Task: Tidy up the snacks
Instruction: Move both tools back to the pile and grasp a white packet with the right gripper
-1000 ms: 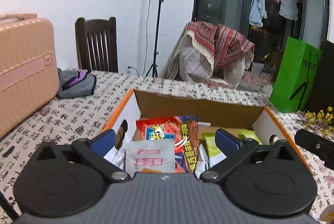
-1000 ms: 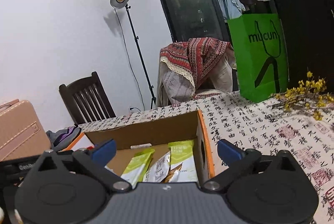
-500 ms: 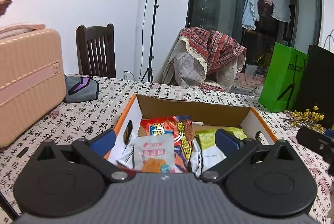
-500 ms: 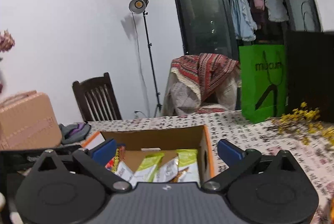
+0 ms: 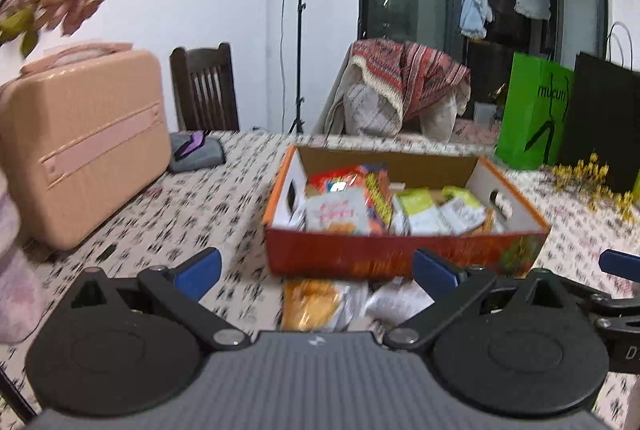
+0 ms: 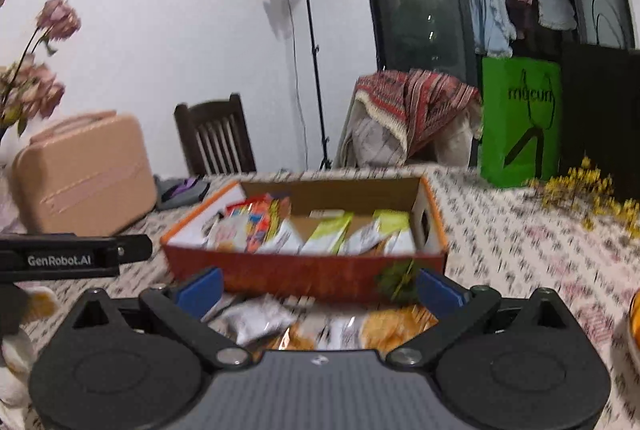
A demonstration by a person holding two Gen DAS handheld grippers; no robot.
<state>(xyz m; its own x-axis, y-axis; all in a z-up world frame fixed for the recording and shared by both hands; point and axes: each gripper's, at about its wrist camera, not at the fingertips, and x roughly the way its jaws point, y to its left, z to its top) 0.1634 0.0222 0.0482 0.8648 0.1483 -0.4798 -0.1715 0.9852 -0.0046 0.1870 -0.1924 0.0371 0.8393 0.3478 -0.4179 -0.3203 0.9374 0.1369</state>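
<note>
Fingers of the left gripper (image 5: 316, 268) and right gripper (image 6: 318, 286) spread wide, empty. The snack box (image 6: 304, 270) sits ahead on the table; loose packets (image 6: 332, 326) lie before it. Green bag (image 6: 520, 117) reads "mucun".

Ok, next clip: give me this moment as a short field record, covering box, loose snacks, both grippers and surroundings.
box: orange cardboard box on the patterned tablecloth, open-topped
box contents: red snack bag, white packet, green-and-white packets
loose snacks: packets on the cloth in front of the box, not yet boxed
left gripper: open, empty, facing the box
right gripper: open, empty, above the loose packets
surroundings: pink suitcase, green bag, yellow flowers
</note>
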